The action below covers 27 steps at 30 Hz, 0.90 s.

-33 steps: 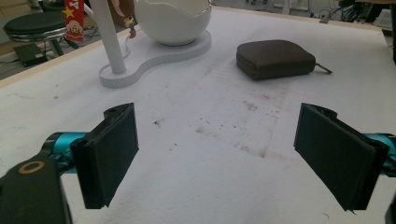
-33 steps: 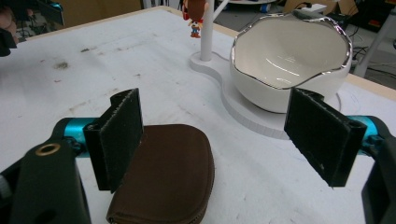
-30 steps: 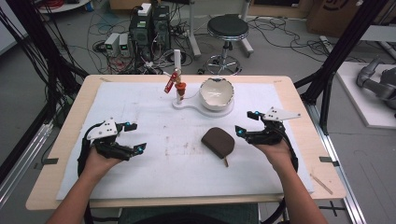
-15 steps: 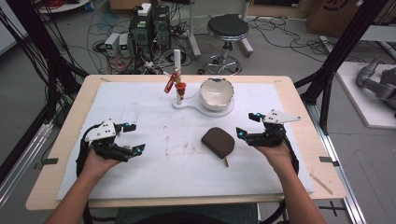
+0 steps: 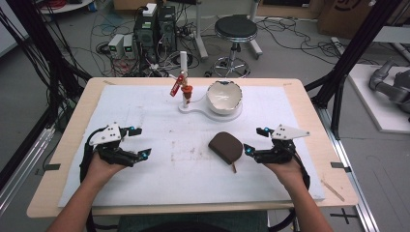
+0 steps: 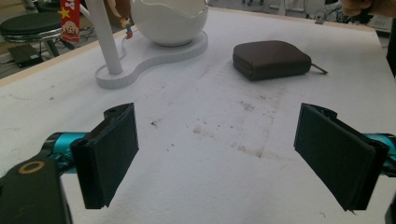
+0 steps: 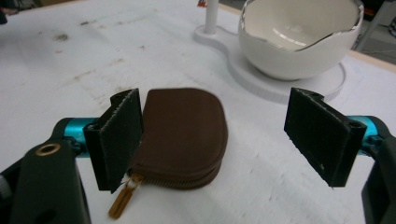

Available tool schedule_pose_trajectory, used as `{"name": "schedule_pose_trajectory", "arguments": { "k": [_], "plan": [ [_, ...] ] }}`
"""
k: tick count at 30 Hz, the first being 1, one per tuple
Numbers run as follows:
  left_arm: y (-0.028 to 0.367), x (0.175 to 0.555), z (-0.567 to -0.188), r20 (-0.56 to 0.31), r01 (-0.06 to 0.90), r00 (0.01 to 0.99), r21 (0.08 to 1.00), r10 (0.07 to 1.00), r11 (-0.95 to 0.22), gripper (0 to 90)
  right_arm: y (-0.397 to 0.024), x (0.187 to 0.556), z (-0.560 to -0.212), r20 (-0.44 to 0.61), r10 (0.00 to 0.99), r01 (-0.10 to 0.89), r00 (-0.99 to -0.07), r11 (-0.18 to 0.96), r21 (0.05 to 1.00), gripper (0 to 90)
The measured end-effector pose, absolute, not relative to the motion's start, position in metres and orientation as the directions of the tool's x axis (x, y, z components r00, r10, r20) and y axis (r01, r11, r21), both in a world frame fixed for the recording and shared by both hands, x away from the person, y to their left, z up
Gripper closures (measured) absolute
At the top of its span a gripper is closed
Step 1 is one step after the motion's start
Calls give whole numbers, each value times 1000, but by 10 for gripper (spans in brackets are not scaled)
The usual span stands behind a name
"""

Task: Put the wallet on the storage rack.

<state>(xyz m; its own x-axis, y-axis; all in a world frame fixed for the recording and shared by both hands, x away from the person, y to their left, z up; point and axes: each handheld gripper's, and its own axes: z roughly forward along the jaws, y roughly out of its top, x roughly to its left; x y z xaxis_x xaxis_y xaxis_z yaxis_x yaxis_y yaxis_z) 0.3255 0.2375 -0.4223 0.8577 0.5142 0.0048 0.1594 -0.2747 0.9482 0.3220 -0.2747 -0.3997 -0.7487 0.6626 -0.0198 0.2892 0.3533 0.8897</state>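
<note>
A person's two hands are coming in from the near edge of the table, each holding a gripper over the white mat. The left gripper is hovering over bare, faintly stained mat at the left, its jaws standing wide apart with nothing between them. The right gripper is sitting low at the right, its jaws also spread wide and gripping nothing; in the right gripper view one pad is showing just beside the near left edge of the brown zip pouch, though whether it is touching cannot be told, while the other pad is standing well clear to the right. The pouch is lying flat on the mat near the middle, just left of the right gripper, with its gold zip pull pointing toward the person. Farther back, a white stand is resting on the mat, carrying an eggshell-shaped white bowl and a thin upright post with a small red tag hanging from it. Beyond the table, a black stool and tangled cables are sitting on the floor.
</note>
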Motion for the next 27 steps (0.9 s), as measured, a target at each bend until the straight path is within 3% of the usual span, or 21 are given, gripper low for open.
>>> {"name": "schedule_pose_trajectory", "arguments": {
  "k": [13, 22, 27],
  "plan": [
    [239, 321, -422, 14, 154, 858, 946, 514, -284, 136, -263, 304, -420, -15, 631, 327, -776, 422, 845, 198],
    [241, 320, -423, 17, 158, 854, 944, 521, -289, 136, -241, 295, -436, -49, 569, 336, -821, 549, 765, 203],
    [240, 319, -423, 22, 157, 855, 942, 519, -298, 136, -237, 297, -440, -45, 537, 335, -842, 588, 736, 319]
  ]
}}
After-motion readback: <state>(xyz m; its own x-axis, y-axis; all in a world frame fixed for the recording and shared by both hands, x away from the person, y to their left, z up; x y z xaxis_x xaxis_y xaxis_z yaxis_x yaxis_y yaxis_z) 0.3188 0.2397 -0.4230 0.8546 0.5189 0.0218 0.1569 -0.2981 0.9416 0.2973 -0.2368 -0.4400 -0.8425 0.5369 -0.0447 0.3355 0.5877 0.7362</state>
